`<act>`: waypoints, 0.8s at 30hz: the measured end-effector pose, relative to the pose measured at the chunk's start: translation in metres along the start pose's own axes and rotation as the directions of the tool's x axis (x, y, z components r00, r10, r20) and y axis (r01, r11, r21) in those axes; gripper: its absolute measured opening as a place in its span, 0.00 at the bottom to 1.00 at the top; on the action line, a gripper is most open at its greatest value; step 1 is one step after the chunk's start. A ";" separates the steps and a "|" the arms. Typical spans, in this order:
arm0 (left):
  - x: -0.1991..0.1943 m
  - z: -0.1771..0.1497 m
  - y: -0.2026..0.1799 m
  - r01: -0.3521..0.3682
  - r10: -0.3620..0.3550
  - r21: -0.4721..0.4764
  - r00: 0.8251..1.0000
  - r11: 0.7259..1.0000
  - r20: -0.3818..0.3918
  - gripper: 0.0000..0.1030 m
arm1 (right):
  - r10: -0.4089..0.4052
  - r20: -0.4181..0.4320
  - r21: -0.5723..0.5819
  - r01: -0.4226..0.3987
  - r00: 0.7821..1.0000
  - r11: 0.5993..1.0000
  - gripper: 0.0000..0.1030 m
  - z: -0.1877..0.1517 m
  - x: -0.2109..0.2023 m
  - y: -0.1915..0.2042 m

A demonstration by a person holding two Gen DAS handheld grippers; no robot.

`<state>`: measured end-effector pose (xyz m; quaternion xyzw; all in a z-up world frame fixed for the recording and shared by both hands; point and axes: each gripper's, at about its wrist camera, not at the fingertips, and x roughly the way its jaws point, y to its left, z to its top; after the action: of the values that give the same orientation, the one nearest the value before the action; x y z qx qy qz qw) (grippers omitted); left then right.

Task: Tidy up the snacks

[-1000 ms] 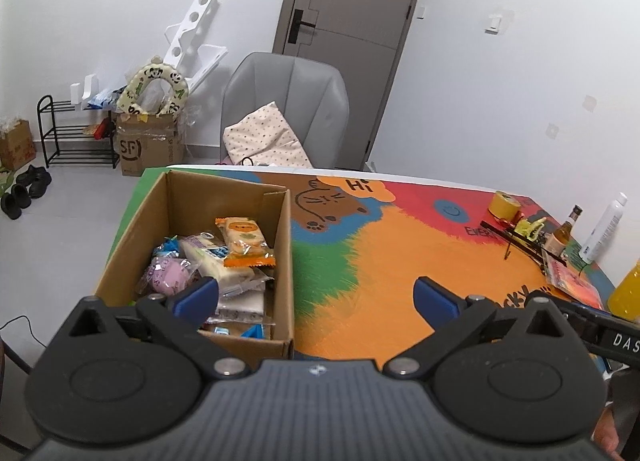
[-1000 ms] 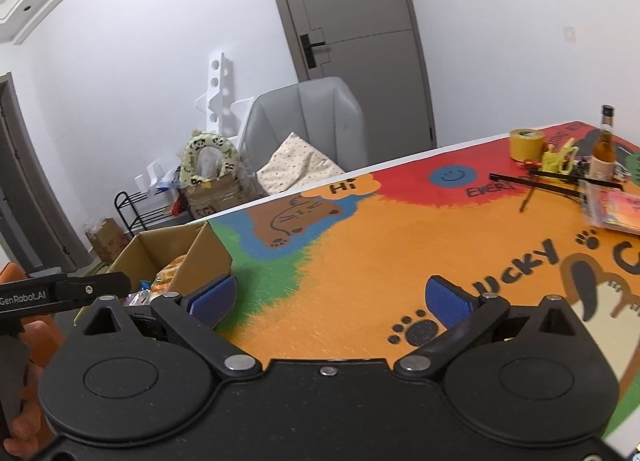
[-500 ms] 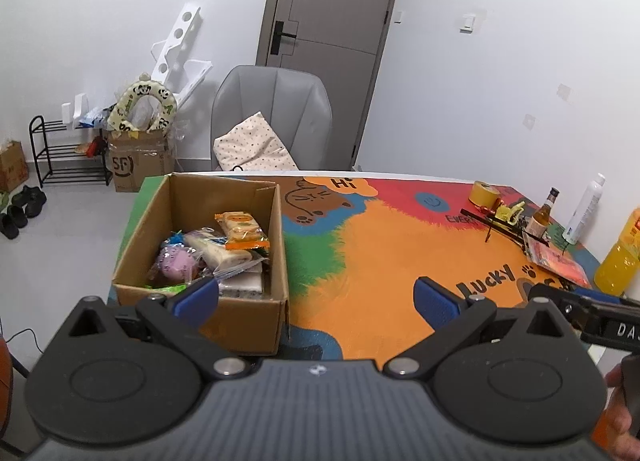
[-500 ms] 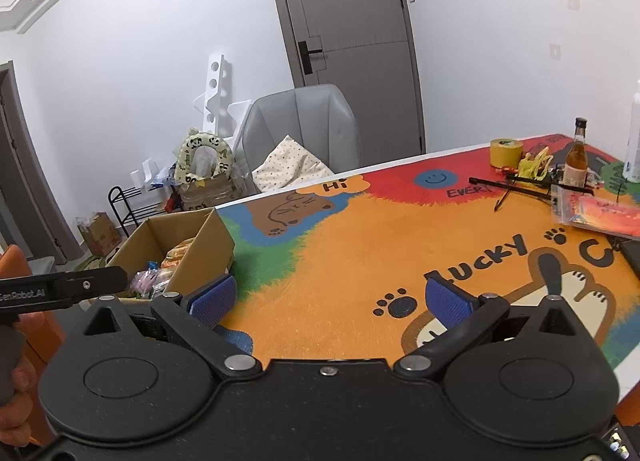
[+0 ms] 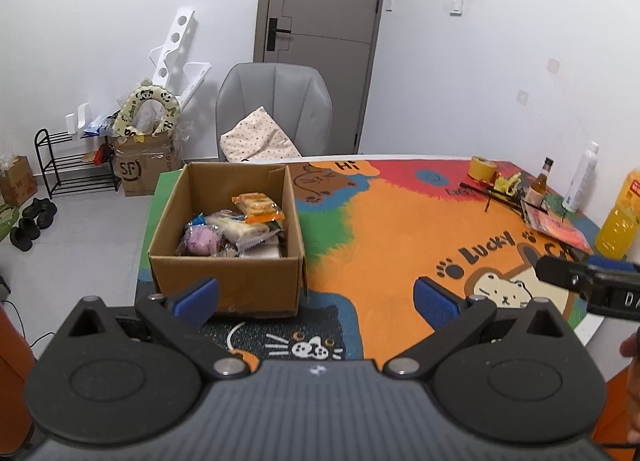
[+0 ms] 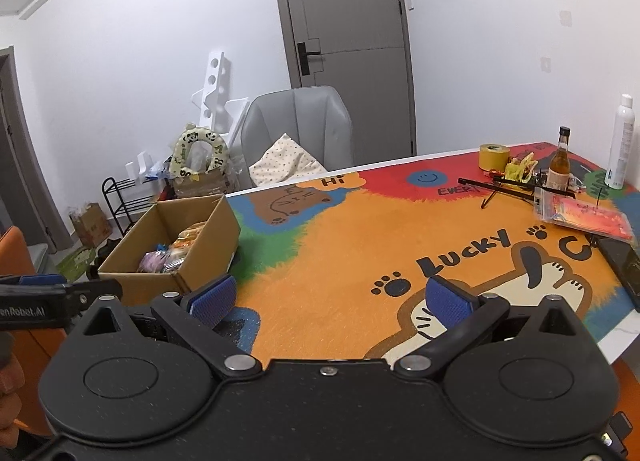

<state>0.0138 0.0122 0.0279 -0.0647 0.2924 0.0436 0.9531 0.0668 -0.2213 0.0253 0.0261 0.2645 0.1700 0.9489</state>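
Observation:
An open cardboard box (image 5: 228,285) stands on the left part of the colourful table mat and holds several snack packets: an orange packet (image 5: 258,207) leans at the back, a pink one (image 5: 200,242) lies at the left. The box also shows in the right wrist view (image 6: 208,249). My left gripper (image 5: 316,297) is open and empty, held back from the table's near edge in front of the box. My right gripper (image 6: 334,299) is open and empty, above the near edge to the right of the box.
At the table's far right stand a tape roll (image 6: 494,155), a brown bottle (image 6: 559,165), a white spray bottle (image 6: 619,141), black sticks (image 6: 496,189), a red packet (image 6: 586,215) and a yellow bottle (image 5: 620,217). A grey chair (image 5: 274,109) stands behind the table.
Both grippers have pulled back and up from the table, so the box and mat look farther away. Both stay open and empty.

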 end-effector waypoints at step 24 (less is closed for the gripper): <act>-0.010 -0.009 0.011 -0.001 0.002 -0.012 1.000 1.000 0.004 1.00 | 0.006 -0.027 -0.011 -0.006 1.000 1.000 1.00 -0.008 -0.006 0.013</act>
<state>-0.0010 0.0208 0.0250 -0.0701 0.2903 0.0462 0.9532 0.0539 -0.2117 0.0227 0.0195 0.2762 0.1747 0.9449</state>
